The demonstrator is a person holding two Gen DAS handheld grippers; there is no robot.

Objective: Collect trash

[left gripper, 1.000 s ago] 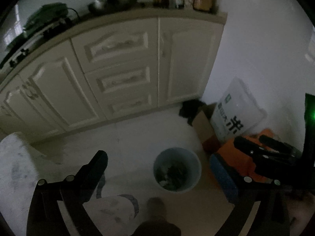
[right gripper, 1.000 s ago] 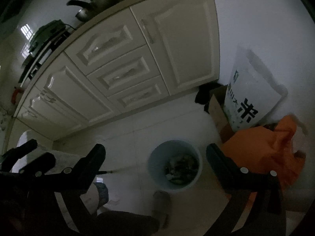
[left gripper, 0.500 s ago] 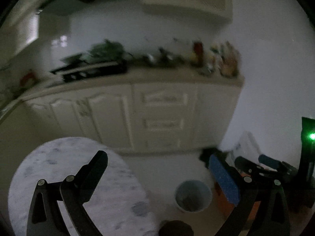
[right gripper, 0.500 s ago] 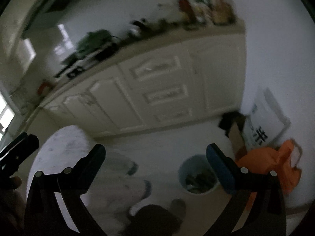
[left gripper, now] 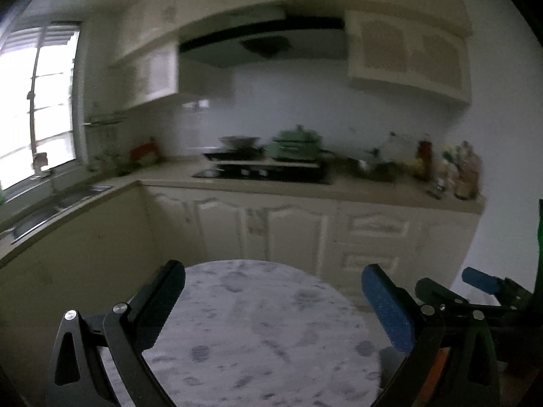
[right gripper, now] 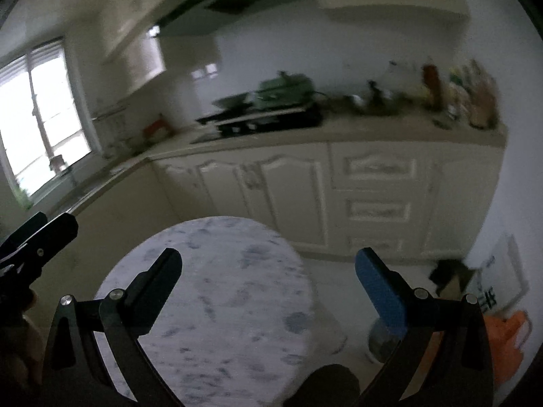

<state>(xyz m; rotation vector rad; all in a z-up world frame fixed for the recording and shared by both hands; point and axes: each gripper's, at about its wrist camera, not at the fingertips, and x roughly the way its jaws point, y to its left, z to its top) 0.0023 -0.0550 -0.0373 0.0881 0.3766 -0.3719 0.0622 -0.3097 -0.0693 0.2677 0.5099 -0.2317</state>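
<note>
both views are dim and blurred. a round table [left gripper: 268, 335] with a pale, grey-mottled marble-like top fills the lower middle, and nothing lies on the part that shows. the left gripper [left gripper: 271, 308] hangs above it with its jaws wide apart and nothing between them. the right gripper [right gripper: 268, 288] is held the same way, jaws wide and empty, over the table's right half. each gripper shows at the edge of the other's view.

behind the table runs a row of cream cabinets [right gripper: 339, 186] with panelled doors and drawers under a beige worktop. on it sit a black stove [left gripper: 268, 171] with a green pot [left gripper: 295, 144], and a cluster of bottles [left gripper: 451, 169] near the right wall. a range hood [left gripper: 258, 44] and upper cupboards hang above. a bright window [left gripper: 37, 101] is at the left, over a sink [left gripper: 51, 207].

the trash bin [right gripper: 378, 341] stands on the pale floor right of the table, partly hidden behind the right gripper's blue pad. beside it, against the wall, are an orange bag [right gripper: 505, 342], a white sack [right gripper: 502, 278] and a cardboard box [right gripper: 453, 276].
</note>
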